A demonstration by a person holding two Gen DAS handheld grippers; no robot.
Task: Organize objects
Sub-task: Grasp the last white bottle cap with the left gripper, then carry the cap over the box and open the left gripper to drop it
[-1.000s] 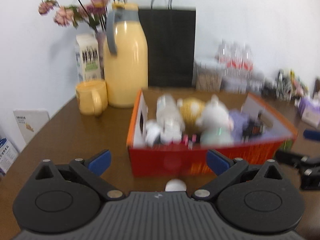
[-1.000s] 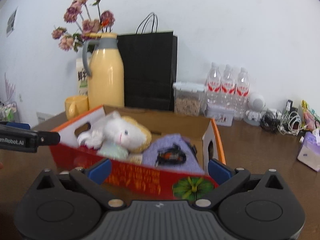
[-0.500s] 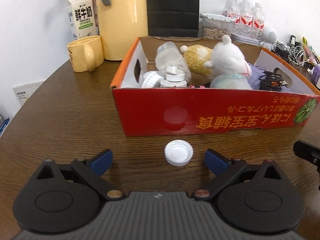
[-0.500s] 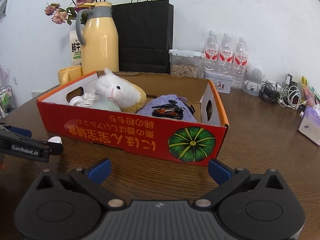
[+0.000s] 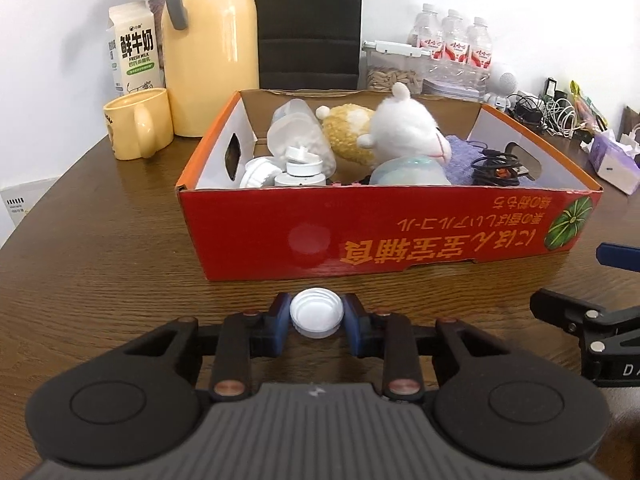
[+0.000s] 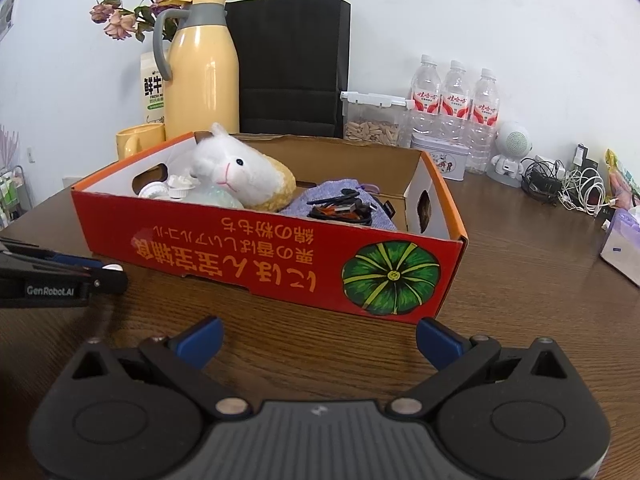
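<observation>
My left gripper (image 5: 317,317) is shut on a white bottle cap (image 5: 317,316) that rests on the wooden table just in front of the red cardboard box (image 5: 384,236). The box holds a white plush animal (image 5: 404,130), a yellow plush, plastic bottles (image 5: 298,142), a purple cloth and a black cable (image 5: 498,168). My right gripper (image 6: 318,338) is open and empty, low over the table before the box's right corner (image 6: 390,276). The left gripper with the cap shows at the left edge of the right wrist view (image 6: 108,274).
Behind the box stand a yellow thermos (image 5: 210,44), a yellow mug (image 5: 138,128), a milk carton (image 5: 134,54), a black paper bag (image 6: 292,64), a seed container (image 6: 372,122) and water bottles (image 6: 456,100). Cables (image 6: 568,184) and a tissue pack (image 6: 624,244) lie at the right.
My left gripper has closed its fingers onto the white cap in front of the box. My right gripper stays open and has shifted slightly closer to the box.
</observation>
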